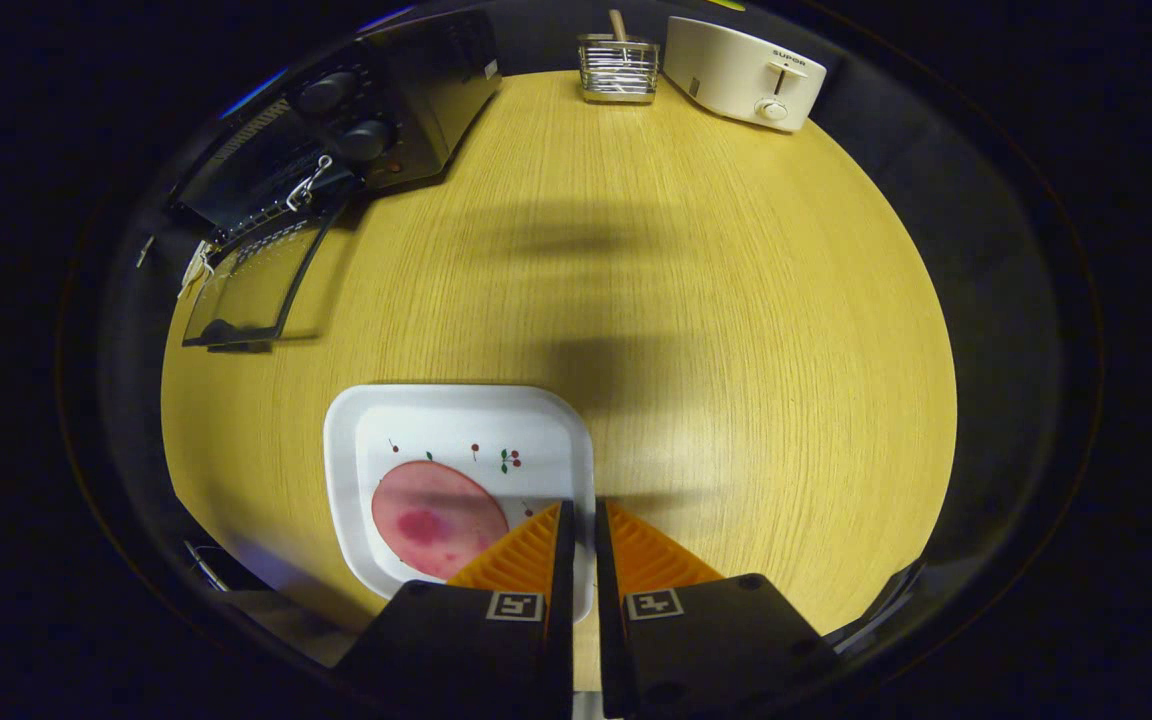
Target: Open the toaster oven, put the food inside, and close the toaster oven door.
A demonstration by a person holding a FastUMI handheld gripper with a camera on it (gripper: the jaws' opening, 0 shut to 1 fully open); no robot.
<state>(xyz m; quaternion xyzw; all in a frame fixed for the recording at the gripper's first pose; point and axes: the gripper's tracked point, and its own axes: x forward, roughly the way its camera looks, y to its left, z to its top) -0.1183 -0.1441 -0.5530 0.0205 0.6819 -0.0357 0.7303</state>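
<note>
A black toaster oven stands at the far left of the round wooden table, its glass door hanging open and down toward me. A white square plate lies just ahead of my fingers, holding a flat pink slice of food. My gripper hovers over the plate's right rim, its fingers nearly together with only a thin gap and nothing held between them. The food lies just left of the left finger.
A cream pop-up toaster sits at the table's far edge, with a wire holder containing a wooden utensil beside it. A metal clip hangs at the oven's front. Bare wood stretches between plate and oven.
</note>
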